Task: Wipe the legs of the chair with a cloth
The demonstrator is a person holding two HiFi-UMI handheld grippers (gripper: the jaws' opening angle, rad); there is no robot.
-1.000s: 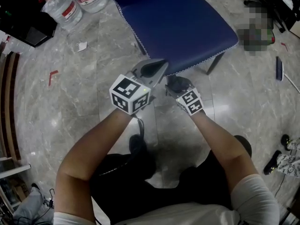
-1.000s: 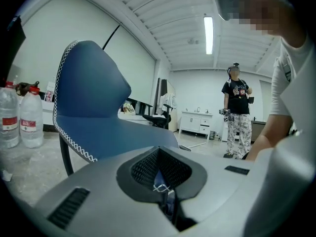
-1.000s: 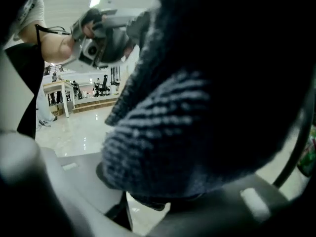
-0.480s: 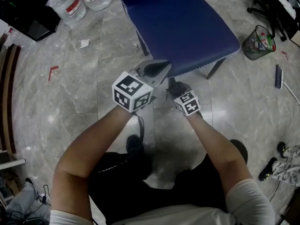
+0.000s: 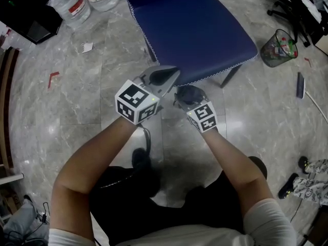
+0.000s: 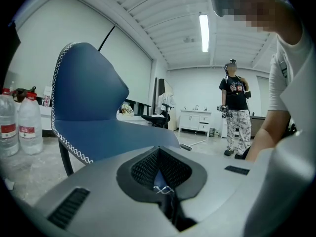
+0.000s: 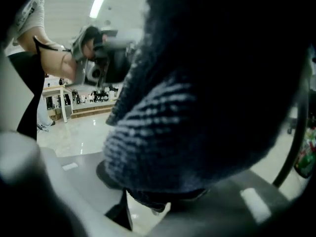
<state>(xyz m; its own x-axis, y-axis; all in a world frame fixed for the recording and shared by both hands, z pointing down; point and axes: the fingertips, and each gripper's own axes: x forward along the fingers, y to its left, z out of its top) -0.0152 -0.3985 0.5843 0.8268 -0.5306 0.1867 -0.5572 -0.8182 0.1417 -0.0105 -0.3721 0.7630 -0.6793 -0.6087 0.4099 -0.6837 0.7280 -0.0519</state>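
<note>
My left gripper (image 5: pixel 165 76) sits at the near edge of the blue chair seat (image 5: pixel 195 24), its jaws drawn almost together on a bit of the white-stitched trim; my right gripper (image 7: pixel 157 202) is clamped on a dark knitted cloth (image 5: pixel 187 92), bunched just right of the left jaws and just near of the seat edge; whether the cloth touches a leg I cannot tell; one dark chair leg (image 5: pixel 230 76) slants out on the right; water bottles (image 5: pixel 77 6) stand far left; a wastebasket (image 5: pixel 279 46) far right.
</note>
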